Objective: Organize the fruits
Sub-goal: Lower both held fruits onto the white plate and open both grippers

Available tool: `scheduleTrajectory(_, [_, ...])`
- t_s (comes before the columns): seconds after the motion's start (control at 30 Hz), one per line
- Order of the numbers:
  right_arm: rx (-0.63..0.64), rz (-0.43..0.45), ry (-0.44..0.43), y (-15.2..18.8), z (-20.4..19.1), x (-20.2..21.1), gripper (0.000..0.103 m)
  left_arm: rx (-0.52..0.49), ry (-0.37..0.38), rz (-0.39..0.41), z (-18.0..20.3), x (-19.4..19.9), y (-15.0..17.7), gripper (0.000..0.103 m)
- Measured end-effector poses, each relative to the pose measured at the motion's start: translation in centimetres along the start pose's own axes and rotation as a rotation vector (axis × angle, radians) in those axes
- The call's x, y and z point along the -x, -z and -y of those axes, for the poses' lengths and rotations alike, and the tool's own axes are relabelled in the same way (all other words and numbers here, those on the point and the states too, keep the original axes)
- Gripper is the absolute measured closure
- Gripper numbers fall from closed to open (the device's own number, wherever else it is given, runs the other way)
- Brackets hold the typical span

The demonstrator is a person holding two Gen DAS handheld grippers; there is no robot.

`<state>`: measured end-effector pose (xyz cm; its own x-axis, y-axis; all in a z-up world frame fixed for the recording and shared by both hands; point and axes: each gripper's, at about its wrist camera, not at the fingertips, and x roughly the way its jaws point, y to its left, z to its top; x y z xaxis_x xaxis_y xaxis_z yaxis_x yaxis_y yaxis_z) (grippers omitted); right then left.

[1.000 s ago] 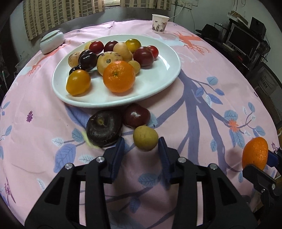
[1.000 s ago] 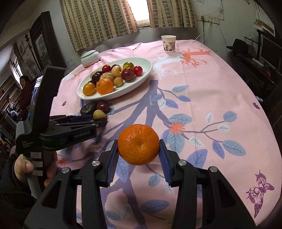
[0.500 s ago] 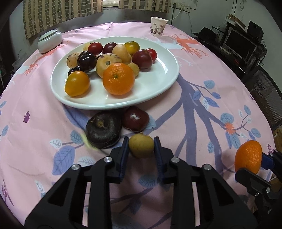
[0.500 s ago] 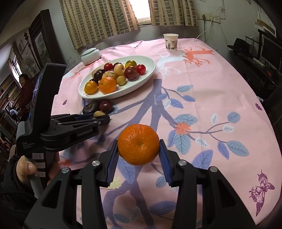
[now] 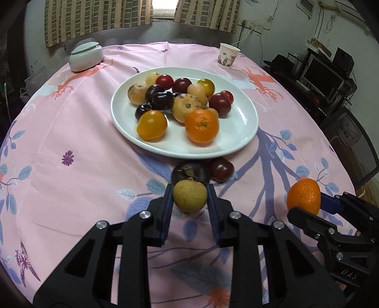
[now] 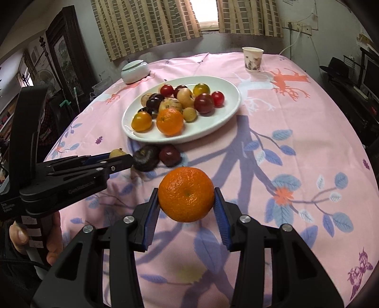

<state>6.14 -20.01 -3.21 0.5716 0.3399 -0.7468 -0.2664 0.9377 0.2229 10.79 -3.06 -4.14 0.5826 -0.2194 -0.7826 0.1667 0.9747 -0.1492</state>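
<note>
Tan fruit [image 5: 189,198] pinched in left gripper [image 5: 189,201] jaws; right gripper [image 6: 186,203] clamps tangerine [image 6: 186,194] (both lifted)

A lived-in home room. The round worktop [image 6: 296,113] wears a pink floral cloth under a curtained window [image 6: 208,11]. A framed picture [image 6: 64,52] hangs left; a computer monitor [image 5: 323,77] sits right.

Left gripper [image 5: 190,196] angled down over the table, jaws clamped on a small yellow-green fruit [image 5: 189,195], pads pressing both sides. Right gripper [image 6: 186,196] tilted down too, squeezing an orange [image 6: 186,194] clear of the cloth. Bare hand [image 6: 35,237] wrapped round the left gripper's handle, fingers curled, thumb forward.
</note>
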Motion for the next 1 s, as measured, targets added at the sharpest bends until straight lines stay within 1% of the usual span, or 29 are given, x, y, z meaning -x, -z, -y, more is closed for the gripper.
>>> scheduleTrajectory(0.13, [0.029, 0.003, 0.004, -2.5, -0.6, -0.7, 0.058, -0.020, -0.036, 0.028, -0.9, 0.7, -2.5, 0.075])
scheduleTrajectory(0.27, [0.036, -0.017, 0.021, -6.0, -0.2, -2.1, 0.058, -0.034, -0.065, 0.057, -2.1, 0.7, -6.2, 0.075])
scheduleTrajectory(0.37, [0.023, -0.041, 0.019, -8.7, 0.4, -3.8, 0.058, 0.000, -0.050, 0.033, -4.2, -0.6, -9.0, 0.075])
scheduleTrajectory(0.5, [0.002, -0.077, 0.037, -11.2, 1.4, -6.6, 0.058, 0.032, -0.079, -0.016, -6.3, -3.6, -11.5, 0.075])
scheduleTrajectory(0.6, [-0.032, -0.116, 0.037, -12.0, 2.2, -8.5, 0.058, 0.056, -0.074, -0.057, -7.2, -5.4, -12.1, 0.075])
scheduleTrajectory(1.0, [-0.040, -0.152, 0.066, -12.7, 2.7, -10.9, 0.058, 0.055, -0.069, -0.079, -6.9, -7.3, -13.1, 0.074])
